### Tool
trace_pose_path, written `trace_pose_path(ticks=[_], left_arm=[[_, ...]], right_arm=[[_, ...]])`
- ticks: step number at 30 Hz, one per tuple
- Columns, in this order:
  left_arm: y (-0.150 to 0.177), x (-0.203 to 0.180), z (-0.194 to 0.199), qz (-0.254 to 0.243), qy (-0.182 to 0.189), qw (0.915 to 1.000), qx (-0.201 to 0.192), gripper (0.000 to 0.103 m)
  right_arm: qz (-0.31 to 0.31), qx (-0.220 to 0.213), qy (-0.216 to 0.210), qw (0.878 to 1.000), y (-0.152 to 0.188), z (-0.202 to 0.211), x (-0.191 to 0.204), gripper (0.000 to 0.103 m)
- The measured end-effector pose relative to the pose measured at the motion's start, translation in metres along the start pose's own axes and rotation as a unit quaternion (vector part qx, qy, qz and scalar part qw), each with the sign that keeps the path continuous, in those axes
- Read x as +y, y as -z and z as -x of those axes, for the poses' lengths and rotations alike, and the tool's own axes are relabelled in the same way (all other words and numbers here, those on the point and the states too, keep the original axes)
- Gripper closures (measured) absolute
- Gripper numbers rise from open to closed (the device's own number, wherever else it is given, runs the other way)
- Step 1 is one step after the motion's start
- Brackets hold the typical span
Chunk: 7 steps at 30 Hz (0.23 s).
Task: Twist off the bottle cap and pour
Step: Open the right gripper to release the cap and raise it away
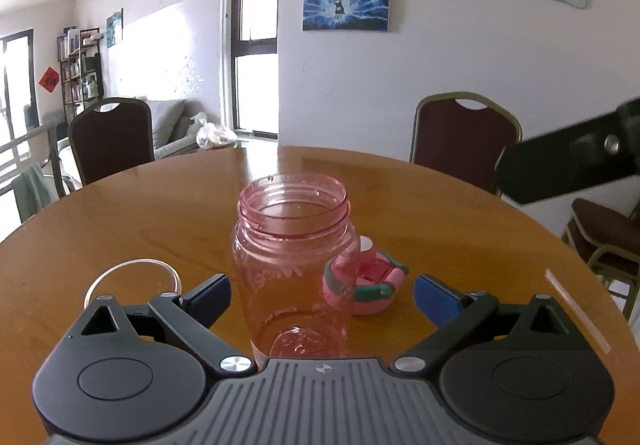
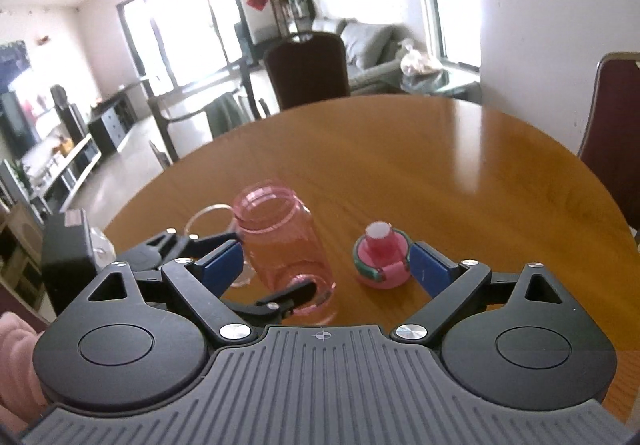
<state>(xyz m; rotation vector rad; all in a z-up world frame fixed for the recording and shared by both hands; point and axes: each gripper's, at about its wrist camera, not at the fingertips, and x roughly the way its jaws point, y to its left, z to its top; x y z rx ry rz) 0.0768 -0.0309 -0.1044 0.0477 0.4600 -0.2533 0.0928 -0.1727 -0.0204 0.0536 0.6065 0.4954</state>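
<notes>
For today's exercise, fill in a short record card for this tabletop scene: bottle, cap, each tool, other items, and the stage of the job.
bottle: pink clear bottle, upright on the round wooden table, mouth open, looks empty
cap: pink cap off, lying on the table beside the bottle
left tool: open, fingers either side of the bottle, not touching it
right tool: open, holding nothing, cap near its right finger
other items: clear glass left of the bottle
stage: unscrewing done, pouring not yet seen

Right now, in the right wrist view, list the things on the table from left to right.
Clear ring → pink bottle, open and upright → pink cap, lying apart from the bottle, all on the round wooden table.
</notes>
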Motion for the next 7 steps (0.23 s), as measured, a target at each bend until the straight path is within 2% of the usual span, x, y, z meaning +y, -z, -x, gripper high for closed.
trace_pose_path(ticks=[3, 7], left_arm=[[-0.0030, -0.0006, 0.0022, 0.002, 0.002, 1.0000, -0.007, 0.007], [-0.0049, -0.0010, 0.0029, 0.002, 0.004, 1.0000, -0.005, 0.006]], right_arm=[[0.006, -0.010, 0.004, 1.000, -0.0039, 0.0049, 0.0066, 0.008], [0.008, -0.015, 0.003, 1.000, -0.0066, 0.0101, 0.0118, 0.008]])
